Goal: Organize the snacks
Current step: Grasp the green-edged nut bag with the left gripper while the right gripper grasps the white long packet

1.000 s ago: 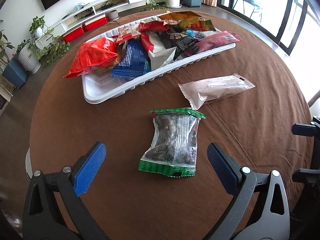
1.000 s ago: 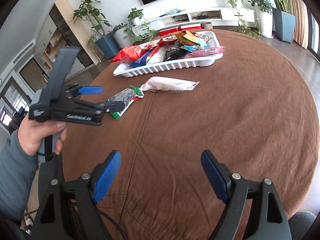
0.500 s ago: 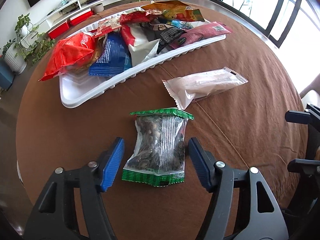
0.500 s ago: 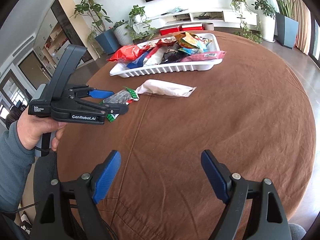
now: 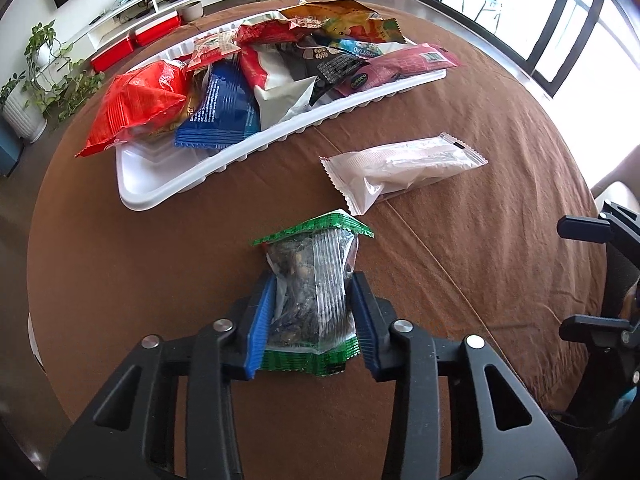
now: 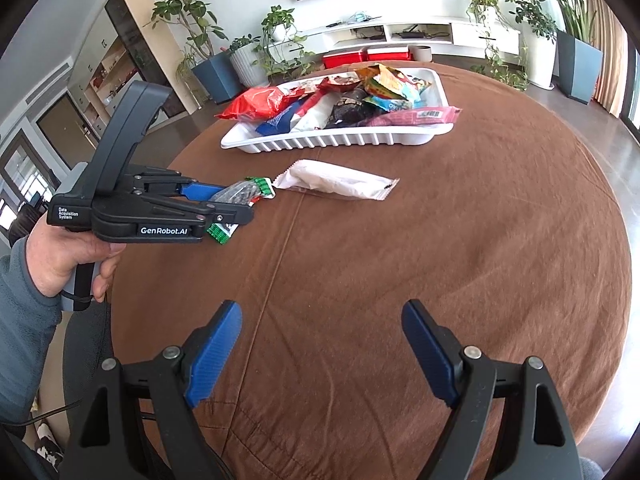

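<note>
The left tool point(image 5: 314, 312) pinches the clear, green-edged seed packet point(image 5: 312, 292) at its lower sides, just above the brown-clothed counter point(image 5: 480, 120). The packet likely handles light, soft and crinkly. The right tool point(image 6: 322, 350) stands spread, empty.

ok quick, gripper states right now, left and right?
Left gripper: closed on the green-edged snack packet, pinched by its sides.
Right gripper: open, holding nothing, above the brown tablecloth.
</note>
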Motion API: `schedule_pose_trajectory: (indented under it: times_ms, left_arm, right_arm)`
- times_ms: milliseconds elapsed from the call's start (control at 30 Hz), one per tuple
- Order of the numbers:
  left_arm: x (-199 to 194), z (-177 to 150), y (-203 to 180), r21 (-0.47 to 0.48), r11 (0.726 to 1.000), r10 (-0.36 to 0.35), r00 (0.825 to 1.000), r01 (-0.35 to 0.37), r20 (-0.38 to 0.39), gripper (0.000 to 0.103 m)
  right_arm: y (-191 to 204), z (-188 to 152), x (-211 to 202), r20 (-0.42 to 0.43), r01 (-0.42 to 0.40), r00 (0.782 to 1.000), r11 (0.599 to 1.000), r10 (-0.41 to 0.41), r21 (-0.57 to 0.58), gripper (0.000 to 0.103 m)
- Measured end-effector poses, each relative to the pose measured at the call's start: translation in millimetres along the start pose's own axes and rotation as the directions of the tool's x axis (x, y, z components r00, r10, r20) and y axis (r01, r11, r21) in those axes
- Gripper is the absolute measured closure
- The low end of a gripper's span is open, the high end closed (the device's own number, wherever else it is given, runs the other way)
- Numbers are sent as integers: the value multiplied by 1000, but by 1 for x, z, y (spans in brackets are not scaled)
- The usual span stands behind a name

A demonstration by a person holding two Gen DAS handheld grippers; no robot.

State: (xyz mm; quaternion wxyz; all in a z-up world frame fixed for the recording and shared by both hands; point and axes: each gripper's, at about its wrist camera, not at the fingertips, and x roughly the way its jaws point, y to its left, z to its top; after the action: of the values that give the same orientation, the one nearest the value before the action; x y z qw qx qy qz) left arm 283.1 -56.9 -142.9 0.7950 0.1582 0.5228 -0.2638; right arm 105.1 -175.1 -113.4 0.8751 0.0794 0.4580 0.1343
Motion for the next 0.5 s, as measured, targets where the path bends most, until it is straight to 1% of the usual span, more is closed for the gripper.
schedule_pose_trajectory:
  times_ms: [100, 267, 433, 500]
  left_arm:
    - [-4, -7, 2, -14, 1000, -17, 1000, 18, 11, 75]
    - [-11, -27, 5, -54, 997, -48, 998, 51, 40, 76]
    - [-22, -52, 7, -113, 988, -93, 992, 102, 81, 76]
    - [-27, -65, 8, -142, 981, -120, 987, 134, 103, 76]
  right_arm:
    - [1, 7, 2, -12, 5, 1000, 999, -6, -50, 19]
    - [1, 30, 9, -30, 21, 999, 987, -26, -157, 19]
    - [7, 54, 29, -71, 7, 997, 960, -28, -280, 19]
    - [13, 64, 41, -92, 3, 995, 940, -36, -341, 19]
